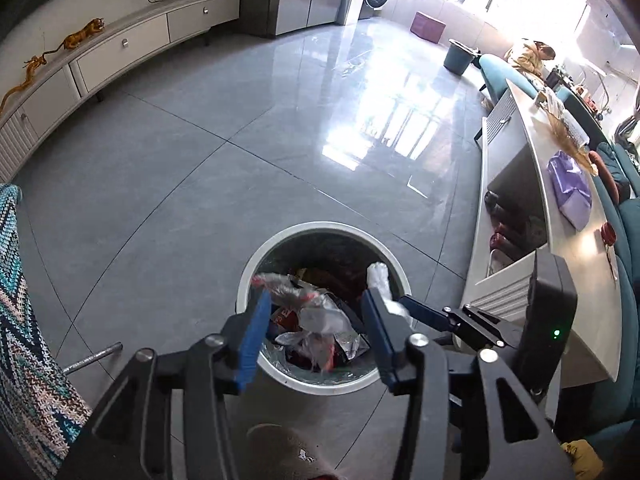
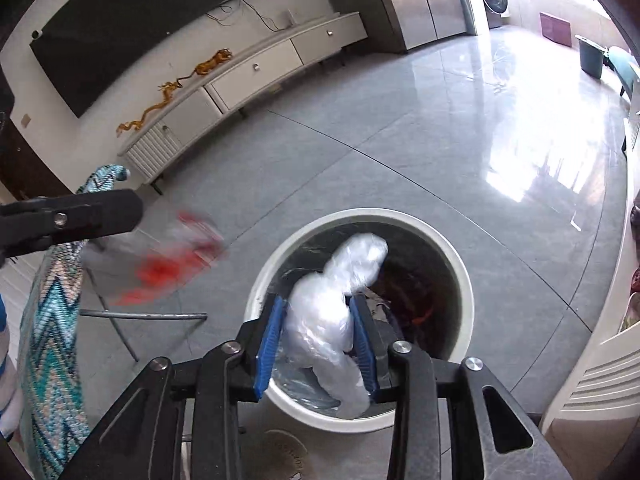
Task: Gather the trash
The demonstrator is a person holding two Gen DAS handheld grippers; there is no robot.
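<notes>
A round white trash bin [image 1: 320, 226] stands on the grey tiled floor, part filled with wrappers. My left gripper [image 1: 316, 296] hovers over it with its jaws wide apart. A clear and red wrapper [image 1: 316, 312] hangs loose between them, touching only the left pad. In the right wrist view that wrapper [image 2: 172, 260] is a blur in the air left of the bin [image 2: 360, 212]. My right gripper [image 2: 318, 300] is over the bin's near rim. Its blue pads sit against a crumpled white plastic wad [image 2: 332, 312]. From the left wrist view the wad [image 1: 380, 276] pokes up over the bin's right side.
A long white TV cabinet [image 1: 120, 48] runs along the left wall. A knitted zigzag fabric [image 2: 48, 340] and metal chair legs [image 2: 140, 315] are close on the left. A low white table [image 1: 560, 208] with a purple bag lies to the right. A person sits far back right.
</notes>
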